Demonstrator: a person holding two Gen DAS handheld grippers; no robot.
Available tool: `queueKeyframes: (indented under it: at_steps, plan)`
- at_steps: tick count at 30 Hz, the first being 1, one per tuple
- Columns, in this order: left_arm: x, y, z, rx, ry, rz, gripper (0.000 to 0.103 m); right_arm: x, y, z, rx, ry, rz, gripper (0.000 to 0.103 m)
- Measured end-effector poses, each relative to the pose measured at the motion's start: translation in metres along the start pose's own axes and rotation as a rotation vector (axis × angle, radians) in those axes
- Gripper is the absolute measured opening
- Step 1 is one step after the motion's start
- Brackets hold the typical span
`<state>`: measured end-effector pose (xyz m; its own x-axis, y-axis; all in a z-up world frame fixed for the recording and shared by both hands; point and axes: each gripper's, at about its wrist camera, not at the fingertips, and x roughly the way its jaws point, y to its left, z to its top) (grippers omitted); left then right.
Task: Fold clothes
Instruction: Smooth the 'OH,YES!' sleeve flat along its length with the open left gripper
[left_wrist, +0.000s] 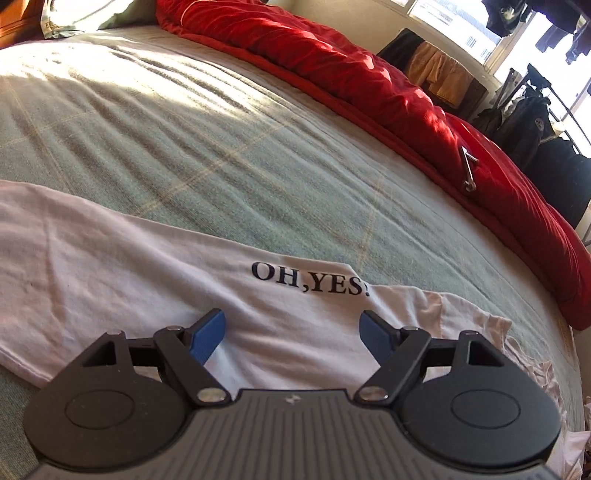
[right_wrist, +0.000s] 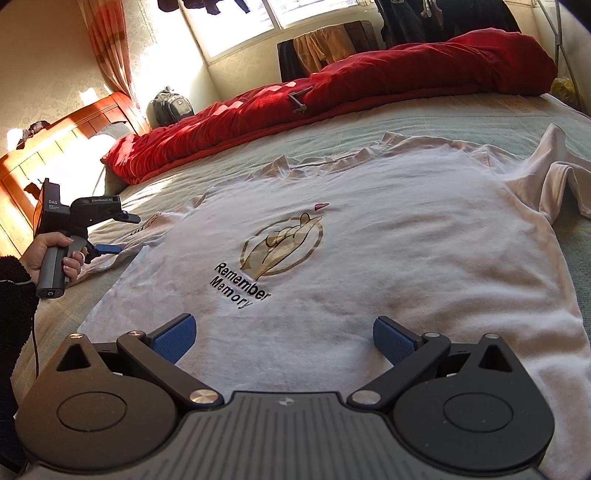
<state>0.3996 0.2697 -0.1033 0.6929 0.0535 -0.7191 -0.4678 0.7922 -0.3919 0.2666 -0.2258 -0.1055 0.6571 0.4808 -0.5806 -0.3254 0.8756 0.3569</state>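
A white T-shirt (right_wrist: 388, 236) lies flat, front up, on the green bedspread (left_wrist: 221, 155). Its chest print reads "Remember Memory" (right_wrist: 240, 286). In the left wrist view a turned-over part of the shirt (left_wrist: 147, 280) shows the words "OH,YES!" (left_wrist: 310, 282). My left gripper (left_wrist: 291, 326) hovers just over that part, open, with nothing between its blue pads (left_wrist: 207, 338). The right wrist view shows the left gripper (right_wrist: 122, 234) in a hand (right_wrist: 48, 254) at the shirt's left sleeve. My right gripper (right_wrist: 283, 328) stands open over the shirt's lower hem and grips nothing.
A rumpled red duvet (right_wrist: 369, 85) runs along the far side of the bed, with a small metal tool (left_wrist: 468, 168) on it. A wooden headboard (right_wrist: 55, 147), a backpack (right_wrist: 171, 105) and hanging dark clothes (left_wrist: 528, 125) stand beyond. More loose laundry (left_wrist: 554, 373) lies at the bed's right edge.
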Motion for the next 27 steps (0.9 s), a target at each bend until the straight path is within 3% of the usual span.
queueKeyframes:
  at_steps: [4,7,9,15,20,27]
  plan:
    - [-0.006,0.011,0.021,-0.025,-0.054,0.075,0.079,0.002,0.003,-0.001,-0.029,-0.001,-0.015,0.103]
    - [-0.007,0.023,0.023,-0.045,-0.030,0.004,0.080,0.002,0.004,-0.002,-0.039,-0.002,-0.020,0.103]
    - [-0.004,0.029,0.021,-0.039,-0.009,0.002,0.080,0.002,0.005,-0.002,-0.042,-0.001,-0.023,0.103]
    - [-0.023,0.048,0.028,-0.034,-0.072,0.119,0.078,0.004,0.006,-0.002,-0.059,-0.002,-0.033,0.103]
    - [-0.047,0.060,0.016,0.016,-0.021,0.074,0.079,0.003,0.008,-0.003,-0.064,-0.001,-0.038,0.103]
    - [-0.074,0.106,0.003,-0.037,-0.024,0.225,0.079,0.004,0.010,-0.004,-0.075,-0.001,-0.046,0.103]
